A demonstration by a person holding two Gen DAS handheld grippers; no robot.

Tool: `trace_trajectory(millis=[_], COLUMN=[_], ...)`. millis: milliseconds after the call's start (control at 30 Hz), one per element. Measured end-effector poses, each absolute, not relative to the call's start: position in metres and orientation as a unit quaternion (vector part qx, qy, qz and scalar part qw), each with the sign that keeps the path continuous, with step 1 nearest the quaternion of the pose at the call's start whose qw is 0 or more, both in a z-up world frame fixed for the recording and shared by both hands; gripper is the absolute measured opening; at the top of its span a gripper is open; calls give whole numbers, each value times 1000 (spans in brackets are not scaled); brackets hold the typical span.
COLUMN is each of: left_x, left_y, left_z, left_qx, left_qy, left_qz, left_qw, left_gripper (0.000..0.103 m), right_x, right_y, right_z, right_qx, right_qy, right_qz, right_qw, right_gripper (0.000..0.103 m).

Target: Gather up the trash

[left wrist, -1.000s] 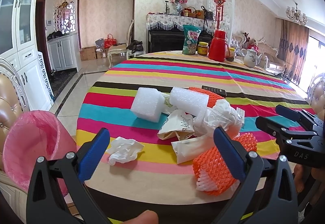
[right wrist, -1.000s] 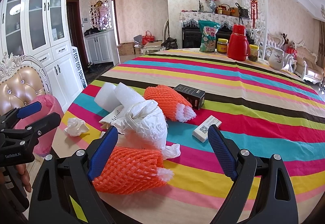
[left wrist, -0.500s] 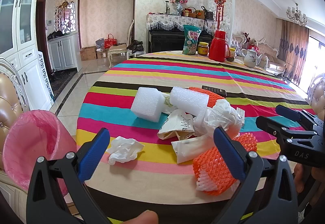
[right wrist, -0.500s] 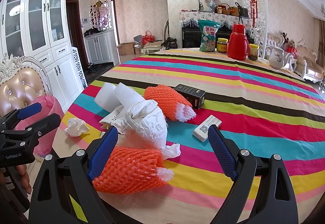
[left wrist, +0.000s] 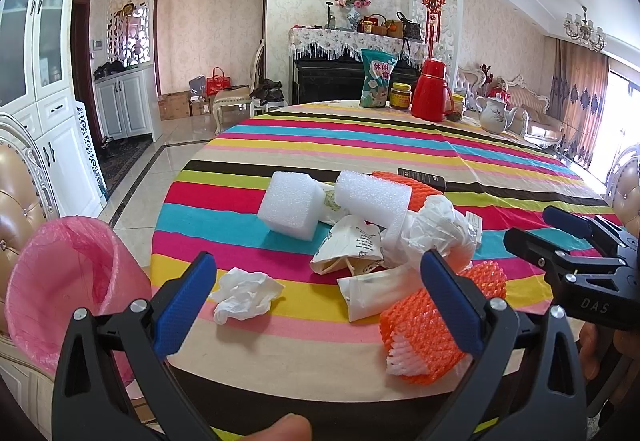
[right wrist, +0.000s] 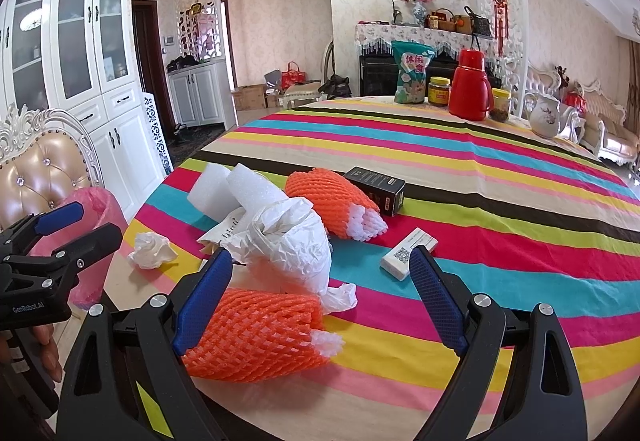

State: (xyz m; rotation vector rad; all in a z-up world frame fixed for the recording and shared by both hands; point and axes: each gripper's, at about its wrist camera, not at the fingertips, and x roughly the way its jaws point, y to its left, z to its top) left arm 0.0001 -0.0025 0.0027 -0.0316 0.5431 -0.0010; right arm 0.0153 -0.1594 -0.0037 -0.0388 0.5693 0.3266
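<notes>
Trash lies in a heap on the striped tablecloth [left wrist: 360,145]: a crumpled tissue [left wrist: 244,295], two white foam blocks [left wrist: 290,205], paper wrappers [left wrist: 352,249], a crumpled white plastic bag [right wrist: 292,241] and two orange foam nets [right wrist: 256,333] [right wrist: 332,195]. A bin with a pink liner [left wrist: 64,281] stands beside the table on the left. My left gripper [left wrist: 316,305] is open at the table's near edge, nothing between its fingers. My right gripper [right wrist: 320,297] is open too, with the near orange net lying by its left finger [right wrist: 204,297].
A black box [right wrist: 376,189] and a small white box [right wrist: 408,253] lie beyond the heap. At the far side stand a snack bag [right wrist: 410,71], jars, a red flask [right wrist: 470,85] and a teapot [right wrist: 546,117]. A padded chair [right wrist: 36,173] is behind the bin.
</notes>
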Motion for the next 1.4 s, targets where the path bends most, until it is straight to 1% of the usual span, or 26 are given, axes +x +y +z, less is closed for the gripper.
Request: trace_trajectory(millis=[1000,1400], left_x=[-2,-2], left_y=[2,10], left_z=[3,-1], left_qx=[-20,-28], left_qy=[268,272], left_qz=[7,13], left_qw=[963,962], left_gripper=[99,99], right_x=[15,13], right_y=[-159,-138], right_z=[-5,-35], right_qx=[-20,-33], right_qy=[282,325], right_qz=[162,177], right_qw=[945,928], right_gripper=[84,84])
